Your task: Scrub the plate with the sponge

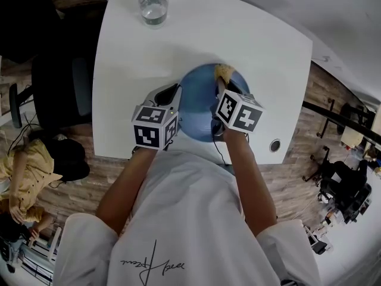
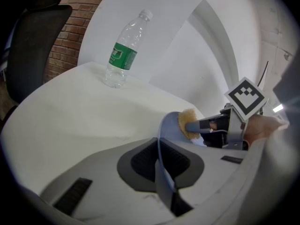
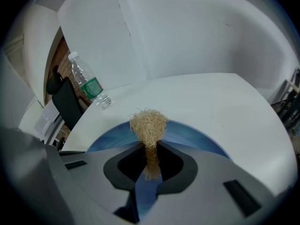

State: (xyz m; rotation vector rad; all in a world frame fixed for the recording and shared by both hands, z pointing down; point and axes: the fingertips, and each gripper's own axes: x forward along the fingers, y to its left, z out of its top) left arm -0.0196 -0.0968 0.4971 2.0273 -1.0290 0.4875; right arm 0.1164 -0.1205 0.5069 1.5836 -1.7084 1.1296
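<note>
A blue plate (image 1: 199,109) is held tilted over the white table (image 1: 256,46). My left gripper (image 1: 172,94) is shut on the plate's left rim; in the left gripper view the rim (image 2: 161,168) runs edge-on between the jaws. My right gripper (image 1: 221,88) is shut on a tan fibrous sponge (image 1: 224,72), which rests against the plate's far edge. In the right gripper view the sponge (image 3: 148,125) sticks out of the jaws over the plate (image 3: 197,137). From the left gripper view the sponge (image 2: 186,123) touches the plate face, with the right gripper (image 2: 197,125) behind it.
A clear water bottle with a green label (image 1: 153,3) stands at the table's far side, also seen as the bottle (image 2: 124,50) and the bottle (image 3: 89,84). A black office chair (image 1: 56,82) stands left of the table. A cable port (image 1: 274,145) sits near the front right corner.
</note>
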